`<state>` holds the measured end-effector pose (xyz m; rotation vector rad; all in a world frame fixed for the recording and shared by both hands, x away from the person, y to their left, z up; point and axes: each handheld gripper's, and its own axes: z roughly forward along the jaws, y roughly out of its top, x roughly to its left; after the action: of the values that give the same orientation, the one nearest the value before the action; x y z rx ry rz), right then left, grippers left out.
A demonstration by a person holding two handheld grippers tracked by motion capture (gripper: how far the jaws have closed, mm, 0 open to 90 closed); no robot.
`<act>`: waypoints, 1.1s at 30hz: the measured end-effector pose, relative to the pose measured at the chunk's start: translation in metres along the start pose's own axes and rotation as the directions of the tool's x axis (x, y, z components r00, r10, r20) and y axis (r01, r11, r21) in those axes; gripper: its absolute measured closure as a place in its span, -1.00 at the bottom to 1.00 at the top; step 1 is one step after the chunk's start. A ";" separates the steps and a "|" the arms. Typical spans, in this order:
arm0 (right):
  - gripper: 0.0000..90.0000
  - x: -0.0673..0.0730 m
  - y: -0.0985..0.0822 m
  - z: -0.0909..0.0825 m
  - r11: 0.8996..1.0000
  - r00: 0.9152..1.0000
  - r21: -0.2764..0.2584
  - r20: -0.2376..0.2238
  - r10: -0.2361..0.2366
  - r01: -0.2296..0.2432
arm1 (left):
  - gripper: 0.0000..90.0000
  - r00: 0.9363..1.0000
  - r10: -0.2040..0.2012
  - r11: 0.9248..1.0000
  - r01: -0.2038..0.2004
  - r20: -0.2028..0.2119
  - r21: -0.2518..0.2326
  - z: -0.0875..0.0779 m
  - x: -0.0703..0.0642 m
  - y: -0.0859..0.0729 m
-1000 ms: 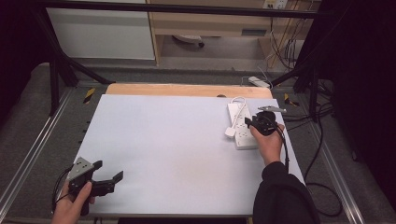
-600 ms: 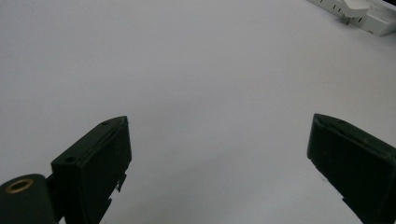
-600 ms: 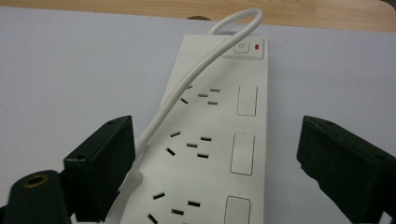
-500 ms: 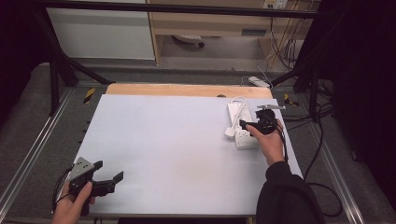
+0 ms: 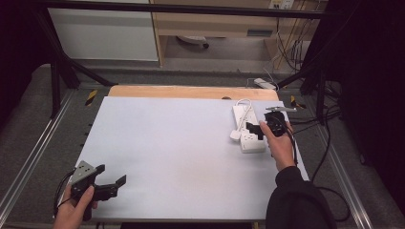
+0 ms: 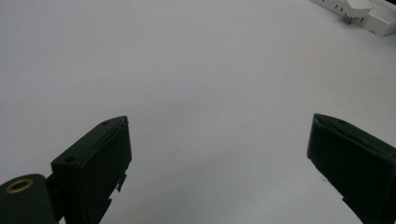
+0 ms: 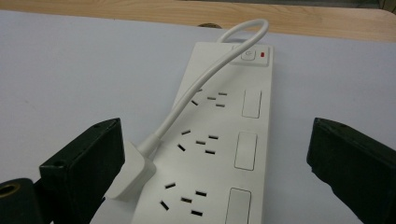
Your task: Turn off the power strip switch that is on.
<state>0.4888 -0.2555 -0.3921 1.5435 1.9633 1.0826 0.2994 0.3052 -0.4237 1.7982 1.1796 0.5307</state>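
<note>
Both jaws of the right tongs (image 7: 215, 163) flank the power strip (image 7: 224, 140), untouching

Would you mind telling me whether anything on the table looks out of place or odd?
One small oddity: the white power strip's own white plug lies loose along its left edge, its cord looping back from the switch end, plugged into nothing. Nothing looks spilled or damaged.

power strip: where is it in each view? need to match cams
High view: power strip at right of the table, just left of the right gripper.
Left gripper view: far top-right corner.
Right gripper view: centre, running away between the open jaws.
Shared landmark: white plug at its edge.
</note>
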 end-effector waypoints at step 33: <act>-0.90 -0.006 -0.017 -0.050 0.996 0.999 -0.085 -0.047 -0.001 -0.003 | -0.85 1.000 -0.002 1.000 0.002 0.002 0.001 -0.001 -0.001 0.000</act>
<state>0.4439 -0.2784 -0.3760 1.4871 1.9218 1.1973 0.2986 0.3051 -0.4231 1.7980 1.1808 0.5266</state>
